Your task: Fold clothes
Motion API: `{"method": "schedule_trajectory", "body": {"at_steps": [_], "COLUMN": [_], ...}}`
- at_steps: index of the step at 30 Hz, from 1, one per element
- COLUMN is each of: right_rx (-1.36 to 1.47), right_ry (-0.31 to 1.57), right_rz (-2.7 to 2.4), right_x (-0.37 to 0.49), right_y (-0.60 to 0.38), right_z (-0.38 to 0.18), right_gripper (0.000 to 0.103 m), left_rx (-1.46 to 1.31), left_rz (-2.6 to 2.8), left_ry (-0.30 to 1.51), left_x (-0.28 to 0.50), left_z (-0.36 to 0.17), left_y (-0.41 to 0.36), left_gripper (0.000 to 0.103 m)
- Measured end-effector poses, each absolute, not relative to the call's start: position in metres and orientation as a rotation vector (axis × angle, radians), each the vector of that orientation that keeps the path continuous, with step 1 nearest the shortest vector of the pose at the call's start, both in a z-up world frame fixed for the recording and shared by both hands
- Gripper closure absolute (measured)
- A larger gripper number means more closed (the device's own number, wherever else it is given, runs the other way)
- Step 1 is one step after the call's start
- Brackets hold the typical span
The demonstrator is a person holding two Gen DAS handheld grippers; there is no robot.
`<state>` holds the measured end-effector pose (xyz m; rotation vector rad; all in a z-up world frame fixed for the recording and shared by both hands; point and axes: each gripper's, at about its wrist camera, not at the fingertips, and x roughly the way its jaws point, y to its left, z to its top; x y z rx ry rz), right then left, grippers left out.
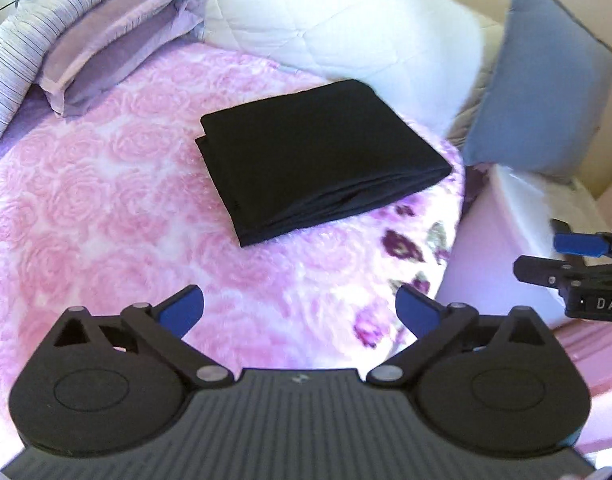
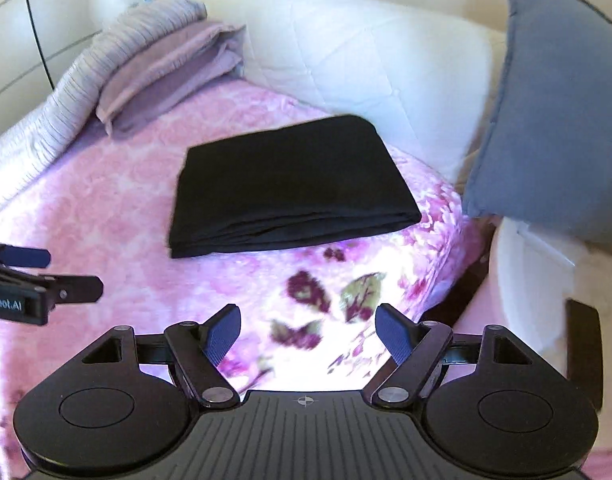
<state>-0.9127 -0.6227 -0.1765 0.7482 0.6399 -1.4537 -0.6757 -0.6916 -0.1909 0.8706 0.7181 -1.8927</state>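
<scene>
At the left wrist view
- Left gripper [image 1: 300, 308]: low in the frame, its blue-padded jaws spread wide with nothing between them — only pink blanket shows in the gap.
- Black garment [image 1: 322, 160]: middle of the frame, folded into a flat rectangle with stacked layers showing along its near edge; it lies on the pink rose blanket [image 1: 90, 208], well apart from both grippers.
- Right gripper [image 1: 574, 256]: at the right edge, seen side-on; one blue pad and a black finger show, apart from each other and holding nothing.
- Lilac pillow [image 1: 118, 52]: upper left, resting against a striped grey cover [image 1: 22, 48].
- White quilted pillow [image 1: 346, 20]: top centre, just behind the garment.
- Blue cushion [image 1: 546, 76]: upper right, standing tilted on one edge.

At the right wrist view
- Right gripper [image 2: 308, 334]: bottom centre, jaws parted and empty — a flowered patch of the blanket [image 2: 106, 208] fills the space between the pads.
- Black garment [image 2: 290, 188]: centre of the frame, same flat folded rectangle, its layered edge facing the camera.
- Left gripper [image 2: 50, 270]: at the left edge, side-on, fingers apart, gripping nothing.
- Lilac pillow [image 2: 170, 72]: upper left, next to the striped grey cover [image 2: 78, 92].
- White quilted pillow [image 2: 366, 56]: top centre.
- Blue cushion [image 2: 554, 112]: right side, upright and leaning.
</scene>
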Motion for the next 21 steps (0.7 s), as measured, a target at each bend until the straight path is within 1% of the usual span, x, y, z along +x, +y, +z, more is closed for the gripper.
{"method": "schedule_trajectory", "body": {"at_steps": [4,9,18,21], "right_rx": [0.747,0.717,0.676,0.666], "right_ry": [0.637,0.627,0.619,0.624], "right_rz": [-1.452,-1.481,-1.472,-1.467], "right_x": [-0.895,-0.888,-0.902,-0.907], "right_y": [-0.595,-0.57,-0.564,-0.563], "right_z": [-0.154,-0.13,-0.103,-0.097], "right_gripper": [0.025,0.024,0.024,0.023], "left_rx": [0.845,0.822,0.76,0.759], "left_rz": [-1.898,-1.894,-1.818,-1.809], "left_ry": [0.711,0.71,0.662,0.691], "left_x": [-0.668,-0.671,-0.69,-0.697], "left_z": [-0.167,-0.151,-0.129,-0.127], "left_y": [-0.661,-0.636,-0.62,-0.616], "left_gripper": [0.002,0.002,0.003,0.005]}}
